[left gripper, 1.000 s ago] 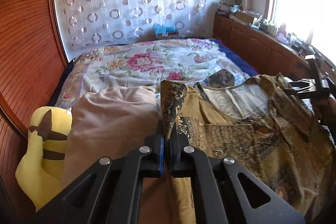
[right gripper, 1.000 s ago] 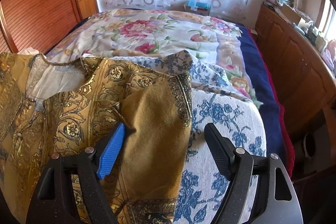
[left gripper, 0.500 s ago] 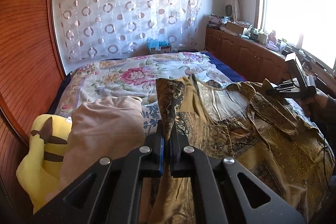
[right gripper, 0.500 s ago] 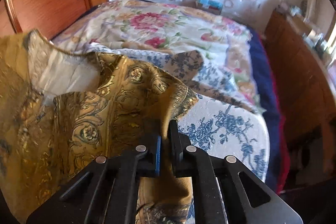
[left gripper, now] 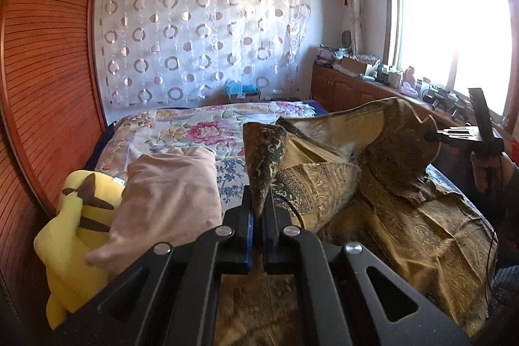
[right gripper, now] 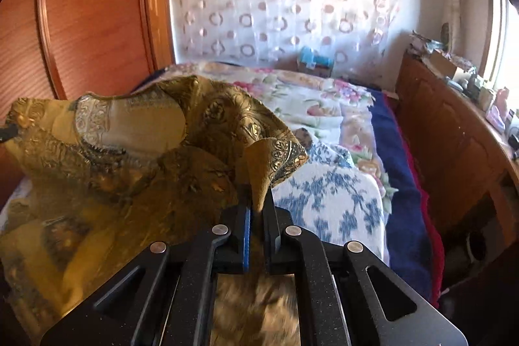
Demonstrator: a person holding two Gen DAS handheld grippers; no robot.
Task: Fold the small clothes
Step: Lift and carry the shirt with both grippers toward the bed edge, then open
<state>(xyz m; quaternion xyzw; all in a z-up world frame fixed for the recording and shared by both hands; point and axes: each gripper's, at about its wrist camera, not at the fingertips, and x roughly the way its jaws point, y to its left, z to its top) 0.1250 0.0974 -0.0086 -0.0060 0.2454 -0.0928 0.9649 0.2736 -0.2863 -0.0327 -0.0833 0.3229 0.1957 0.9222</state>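
Both hand-held grippers are clamped on the gold patterned top (left gripper: 382, 206) — the left hand-held gripper (left gripper: 258, 209) and the right hand-held gripper (right gripper: 258, 209) each pinch one sleeve end, lifted off the bed (right gripper: 327, 196). The thin slippery fabric could slide out — the hem still drags.

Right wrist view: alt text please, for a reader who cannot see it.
The right gripper is shut on a corner of a gold patterned garment, lifted above a bed with floral covers. A circle-patterned curtain hangs behind, a wooden cabinet at right.
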